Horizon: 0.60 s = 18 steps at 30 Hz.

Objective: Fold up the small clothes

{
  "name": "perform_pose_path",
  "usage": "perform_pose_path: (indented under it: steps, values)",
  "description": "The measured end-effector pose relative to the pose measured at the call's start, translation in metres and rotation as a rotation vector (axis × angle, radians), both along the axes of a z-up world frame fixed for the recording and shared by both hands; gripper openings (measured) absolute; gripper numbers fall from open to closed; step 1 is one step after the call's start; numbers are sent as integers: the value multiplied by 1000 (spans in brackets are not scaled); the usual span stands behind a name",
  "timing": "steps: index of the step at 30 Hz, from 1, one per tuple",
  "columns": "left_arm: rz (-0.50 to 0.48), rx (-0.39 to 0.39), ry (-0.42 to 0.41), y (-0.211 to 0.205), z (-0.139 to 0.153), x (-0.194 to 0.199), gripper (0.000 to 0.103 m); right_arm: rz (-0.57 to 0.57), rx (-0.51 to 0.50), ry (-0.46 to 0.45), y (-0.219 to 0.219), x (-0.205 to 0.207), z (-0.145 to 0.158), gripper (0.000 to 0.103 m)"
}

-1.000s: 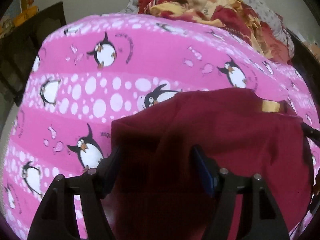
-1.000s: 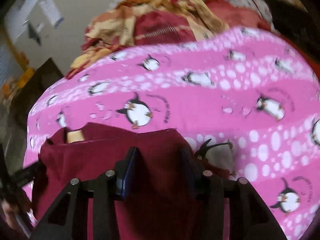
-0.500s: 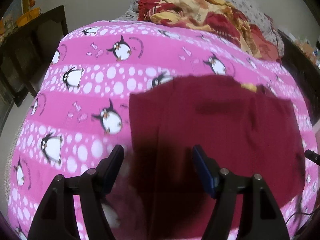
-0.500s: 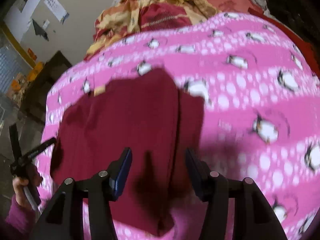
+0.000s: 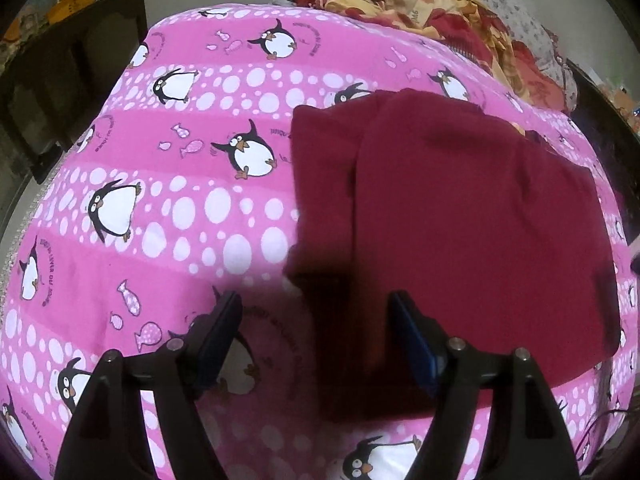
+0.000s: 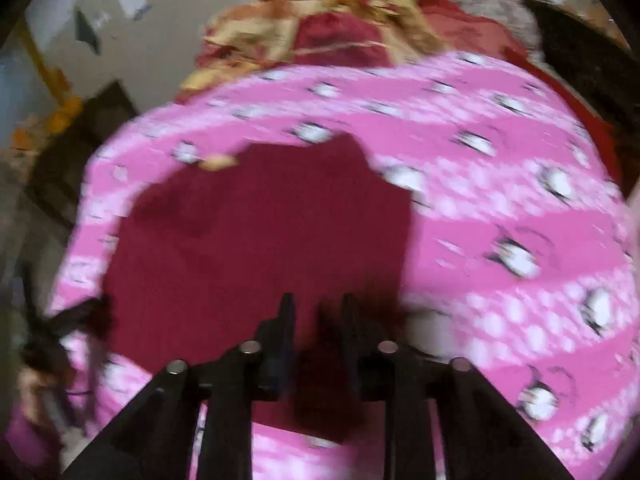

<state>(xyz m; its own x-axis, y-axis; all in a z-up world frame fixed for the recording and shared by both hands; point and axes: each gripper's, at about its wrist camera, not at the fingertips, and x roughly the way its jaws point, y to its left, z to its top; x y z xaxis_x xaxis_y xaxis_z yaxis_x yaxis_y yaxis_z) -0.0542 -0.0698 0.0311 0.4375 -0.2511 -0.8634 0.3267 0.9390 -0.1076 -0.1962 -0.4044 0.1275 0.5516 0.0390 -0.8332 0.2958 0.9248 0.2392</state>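
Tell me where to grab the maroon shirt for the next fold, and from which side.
Grip the maroon shirt at its near left corner, where the hem meets the narrow folded-in flap. Bring the open left tongs in low from the near edge: that corner lies flat on the pink penguin blanket just ahead of them.

1. The left wrist view looks down and forward over the pink penguin bedsheet (image 5: 192,208), close above it.
2. The right wrist view, blurred, faces the same way.
3. Both share the maroon garment (image 5: 472,216) and patterned blanket (image 6: 328,32) at frame top.
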Motion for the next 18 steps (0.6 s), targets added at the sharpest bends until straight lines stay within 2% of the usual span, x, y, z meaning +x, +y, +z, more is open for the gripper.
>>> perform_pose_path:
  steps: [4, 8, 12, 14, 16, 18]
  values:
    - [6, -30, 20, 2, -4, 0, 76, 154, -27, -25, 59, 66, 1, 31]
    - [17, -56, 33, 7, -7, 2, 78, 235, -2, -25, 100, 135, -14, 31]
    - [14, -59, 34, 9, -7, 1, 80, 246, 15, -7, 122, 195, -45, 31]
    - [11, -60, 34, 10, -7, 1, 80, 235, 0, 44, 125, 220, -68, 31]
    - [12, -70, 39, 11, -8, 2, 81, 208, 30, 87, 121, 234, -88, 31]
    - [13, -77, 44, 11, -10, 3, 83, 201, 35, 78, 121, 235, -83, 31]
